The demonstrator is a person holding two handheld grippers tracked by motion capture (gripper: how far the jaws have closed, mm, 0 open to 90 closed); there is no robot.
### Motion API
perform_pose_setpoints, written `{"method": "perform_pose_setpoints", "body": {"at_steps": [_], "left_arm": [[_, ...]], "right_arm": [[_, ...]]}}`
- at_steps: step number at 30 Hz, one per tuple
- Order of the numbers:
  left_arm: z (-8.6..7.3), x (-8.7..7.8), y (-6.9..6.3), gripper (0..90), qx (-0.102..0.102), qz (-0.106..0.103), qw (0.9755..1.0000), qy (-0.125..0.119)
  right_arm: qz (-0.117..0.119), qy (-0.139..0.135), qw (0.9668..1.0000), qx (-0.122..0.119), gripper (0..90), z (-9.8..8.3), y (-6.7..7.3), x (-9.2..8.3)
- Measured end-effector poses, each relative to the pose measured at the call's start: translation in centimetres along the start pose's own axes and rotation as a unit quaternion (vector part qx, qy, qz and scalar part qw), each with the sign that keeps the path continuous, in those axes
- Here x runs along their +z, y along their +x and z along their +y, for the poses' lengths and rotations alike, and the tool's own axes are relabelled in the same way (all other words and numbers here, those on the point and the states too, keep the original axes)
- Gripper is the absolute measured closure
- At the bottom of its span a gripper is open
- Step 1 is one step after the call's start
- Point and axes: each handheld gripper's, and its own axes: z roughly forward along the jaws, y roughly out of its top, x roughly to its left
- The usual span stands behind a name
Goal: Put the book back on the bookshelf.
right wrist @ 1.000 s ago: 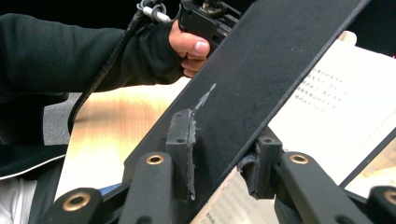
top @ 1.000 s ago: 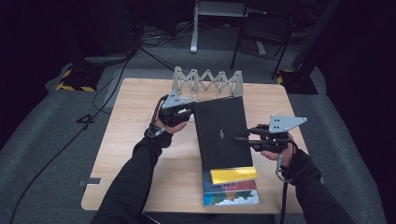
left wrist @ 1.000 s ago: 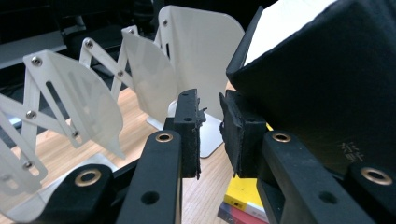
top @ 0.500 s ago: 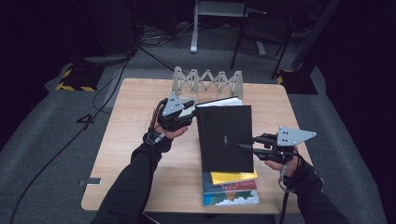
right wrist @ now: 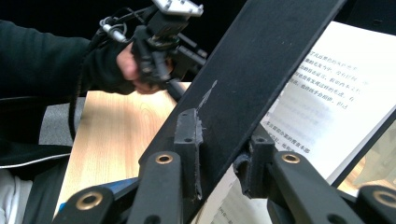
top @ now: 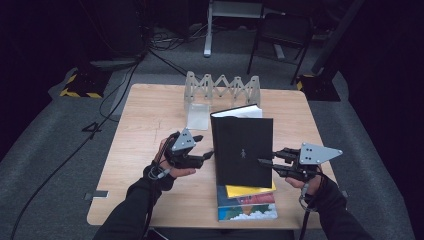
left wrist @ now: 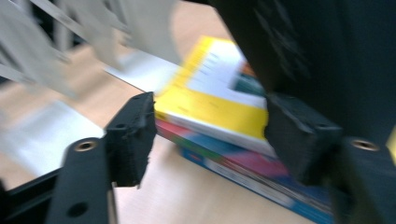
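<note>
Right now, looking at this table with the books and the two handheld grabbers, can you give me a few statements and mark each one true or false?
1. The right gripper clamps the black book's cover. True.
2. The left gripper grips the black book. False: its jaws are open beside it, having just been opening.
3. The yellow book lies on a colourful book. True.
4. The zigzag book rack holds three books. False: it holds none.

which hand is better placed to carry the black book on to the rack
Right. The right hand-held gripper pinches the black book's cover. The left hand-held gripper has just opened, with nothing between its jaws, beside the book's left edge.
</note>
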Motion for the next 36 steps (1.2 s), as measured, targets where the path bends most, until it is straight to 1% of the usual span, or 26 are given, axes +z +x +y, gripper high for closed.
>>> {"method": "perform_pose_setpoints", "body": {"at_steps": [2, 4, 7, 11, 13, 16, 17, 18, 19, 20, 21, 22, 25, 26, 28, 31, 33, 36], "left_arm": [[-0.7, 0.2, -0.5, 24.8, 0.000, -0.012, 0.9998, 0.019], [-1.3, 0.3, -1.0, 24.4, -0.006, -0.027, 0.9991, 0.032], [-1.6, 0.4, -1.7, 23.4, -0.016, -0.053, 0.9979, 0.033], [-1.4, 1.0, -3.2, 23.2, -0.013, -0.071, 0.9969, 0.032], [-1.3, 1.5, -3.8, 23.6, -0.011, -0.077, 0.9965, 0.030], [-1.0, 2.4, -4.5, 25.8, -0.006, -0.072, 0.9970, 0.028], [-0.9, 2.7, -4.6, 26.7, -0.005, -0.077, 0.9967, 0.026], [-0.7, 3.0, -4.8, 30.0, -0.007, -0.075, 0.9969, 0.025], [-0.6, 3.2, -5.0, 30.4, 0.001, -0.071, 0.9971, 0.027], [-0.5, 3.4, -5.0, 28.2, 0.003, -0.071, 0.9971, 0.026], [-0.4, 3.6, -4.9, 27.1, -0.001, -0.075, 0.9969, 0.021], [-0.3, 3.6, -4.8, 27.0, -0.005, -0.080, 0.9966, 0.016], [-0.2, 3.6, -4.8, 26.9, -0.002, -0.081, 0.9967, 0.003], [-0.2, 3.6, -4.8, 26.9, -0.002, -0.081, 0.9967, 0.003], [0.0, 3.4, -4.7, 26.9, 0.000, -0.080, 0.9967, -0.010], [0.8, 3.3, -4.5, 26.1, 0.000, -0.083, 0.9961, -0.030], [1.1, 3.3, -4.5, 25.4, -0.001, -0.085, 0.9958, -0.033], [1.8, 3.4, -4.4, 24.8, 0.001, -0.089, 0.9950, -0.045]], "right_arm": [[0.000, -0.001, 1.0000, 0.001, 72.0, -0.1, 0.0, -0.1], [0.000, -0.001, 1.0000, 0.000, 72.0, -0.1, 0.1, -0.1], [-0.001, -0.001, 1.0000, -0.005, 72.0, -0.1, 0.3, -0.2], [-0.002, 0.000, 1.0000, -0.008, 72.2, -0.2, 0.6, -0.4], [-0.003, 0.002, 0.9999, -0.012, 72.3, -0.2, 0.7, -0.5], [-0.004, 0.004, 0.9998, -0.017, 72.3, -0.2, 1.0, -0.7], [-0.005, 0.006, 0.9998, -0.017, 72.3, -0.2, 1.1, -0.8], [-0.006, 0.006, 0.9998, -0.017, 72.3, -0.3, 1.1, -0.9], [-0.007, 0.006, 0.9998, -0.015, 72.3, -0.3, 1.2, -1.1], [-0.009, 0.006, 0.9998, -0.015, 72.3, -0.4, 1.2, -1.2], [-0.010, 0.005, 0.9998, -0.015, 72.3, -0.4, 1.3, -1.4], [-0.012, 0.005, 0.9998, -0.015, 72.4, -0.5, 1.3, -1.6], [-0.013, 0.007, 0.9998, -0.012, 73.2, -0.7, 1.4, -1.9], [-0.012, 0.008, 0.9998, -0.012, 73.4, -0.8, 1.5, -2.0], [-0.013, 0.008, 0.9998, -0.013, 73.6, -0.8, 1.6, -2.0], [-0.013, 0.014, 0.9997, -0.018, 73.8, -0.9, 1.9, -2.3], [-0.016, 0.016, 0.9996, -0.018, 73.7, -0.9, 2.0, -2.4], [-0.025, 0.023, 0.9993, -0.017, 73.5, -1.2, 1.9, -2.7]]}}
